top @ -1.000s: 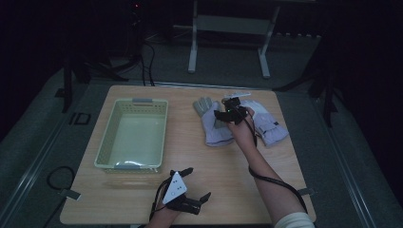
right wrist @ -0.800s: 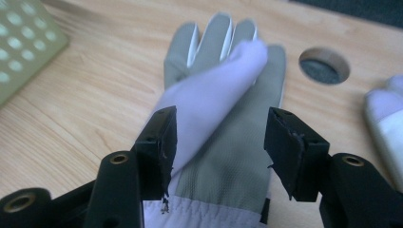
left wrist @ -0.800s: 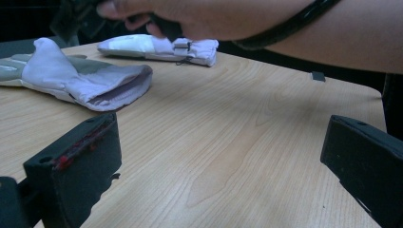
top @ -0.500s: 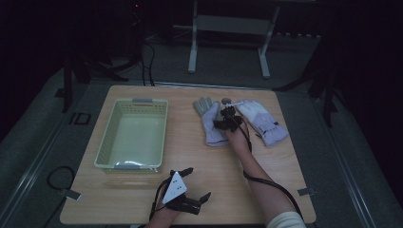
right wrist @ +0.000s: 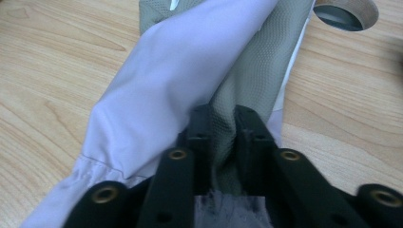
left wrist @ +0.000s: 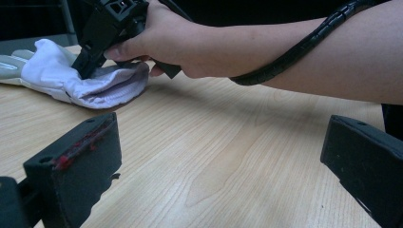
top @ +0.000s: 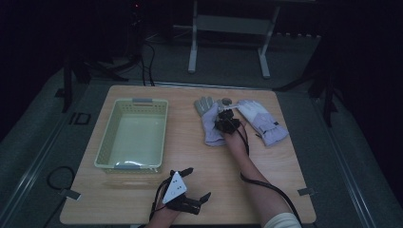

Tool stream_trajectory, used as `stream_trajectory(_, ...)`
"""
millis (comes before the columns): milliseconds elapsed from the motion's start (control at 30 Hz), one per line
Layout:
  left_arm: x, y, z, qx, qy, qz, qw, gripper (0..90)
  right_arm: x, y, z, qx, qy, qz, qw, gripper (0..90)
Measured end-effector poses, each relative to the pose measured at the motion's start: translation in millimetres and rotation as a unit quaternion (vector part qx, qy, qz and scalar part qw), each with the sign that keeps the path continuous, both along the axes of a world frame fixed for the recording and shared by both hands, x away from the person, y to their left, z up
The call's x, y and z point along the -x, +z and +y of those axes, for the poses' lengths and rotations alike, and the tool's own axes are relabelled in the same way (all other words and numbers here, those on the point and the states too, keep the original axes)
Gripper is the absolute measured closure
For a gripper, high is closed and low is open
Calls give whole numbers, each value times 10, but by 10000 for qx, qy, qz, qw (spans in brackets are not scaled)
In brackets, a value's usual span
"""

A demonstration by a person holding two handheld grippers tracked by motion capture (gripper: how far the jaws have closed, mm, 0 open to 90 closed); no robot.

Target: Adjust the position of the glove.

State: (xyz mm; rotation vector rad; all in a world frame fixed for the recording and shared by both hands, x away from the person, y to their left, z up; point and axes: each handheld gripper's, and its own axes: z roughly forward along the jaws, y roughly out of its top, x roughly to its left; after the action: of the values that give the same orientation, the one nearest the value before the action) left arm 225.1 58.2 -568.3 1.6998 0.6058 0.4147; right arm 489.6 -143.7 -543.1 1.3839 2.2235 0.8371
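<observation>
Your right tool is clenched on a fold of the left glove, its two black jaws pinching the grey textured fabric just beside the pale lilac back of the glove. That glove lies flat on the far middle of the wooden surface, fingers pointing away from you, and your right hand presses down on its cuff end. A second glove lies just to the right of it, angled outward, and a small round hole in the surface sits near the gloves' fingertips. Your left tool rests released at the near edge, jaws spread wide and gripping nothing, with bare wood between them in the left gripper view. A pale green basket stands on the left half of the surface, well apart from the gloves. Around the surface the room is dark: grey floor, loose black cables, and a pale metal stand behind.
</observation>
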Motion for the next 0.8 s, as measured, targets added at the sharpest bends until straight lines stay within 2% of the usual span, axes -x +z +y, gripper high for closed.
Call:
stream_trajectory(67, -2, 0, 2, 2, 0, 8, 10000, 0, 11, 23, 13, -49, -46, -23, 10000, 854)
stream_trajectory(133, -2, 0, 2, 4, 2, 12, 10000, 0, 16, 30, 8, -98, -91, -28, 9999, 860)
stream_trajectory(167, -2, 0, 2, 4, 3, 11, 10000, 0, 21, 40, 0, -189, -134, -18, 9997, 866)
stream_trajectory(200, -3, 0, 2, 4, 3, 14, 10000, 0, 34, 83, -33, -423, -245, -6, 9988, 871)
stream_trajectory(300, -3, 0, 2, 5, 7, 14, 10000, 0, 52, 127, -47, -514, -257, -22, 9983, 873)
stream_trajectory(333, -1, 0, 1, 4, 5, 7, 10000, 0, 83, 198, -80, -661, -300, -106, 9973, 873)
stream_trajectory(400, 0, 0, -1, 2, 10, -1, 10000, 0, 97, 226, -94, -732, -314, -129, 9967, 873)
stream_trajectory(467, -1, 0, 0, 3, 14, 8, 10000, 0, 139, 316, -129, -809, -372, -256, 9957, 873)
stream_trajectory(500, -2, 0, 1, 3, 17, 11, 10000, 0, 184, 414, -160, -980, -374, -274, 9941, 873)
stream_trajectory(533, -3, 0, 1, 0, 22, 9, 10000, 0, 184, 414, -160, -980, -374, -274, 9941, 873)
stream_trajectory(600, -1, 0, -1, -2, 24, 1, 10000, 0, 293, 581, -199, -1106, -391, -404, 9923, 873)
stream_trajectory(667, -1, 1, 0, -8, 23, 1, 10000, 0, 323, 618, -209, -1133, -395, -433, 9918, 872)
stream_trajectory(700, -1, 1, 0, -9, 24, 1, 10000, 0, 417, 715, -251, -1257, -428, -510, 9898, 872)
stream_trajectory(800, -1, 1, 1, -13, 29, -1, 10000, 0, 500, 767, -287, -1338, -451, -529, 9886, 873)
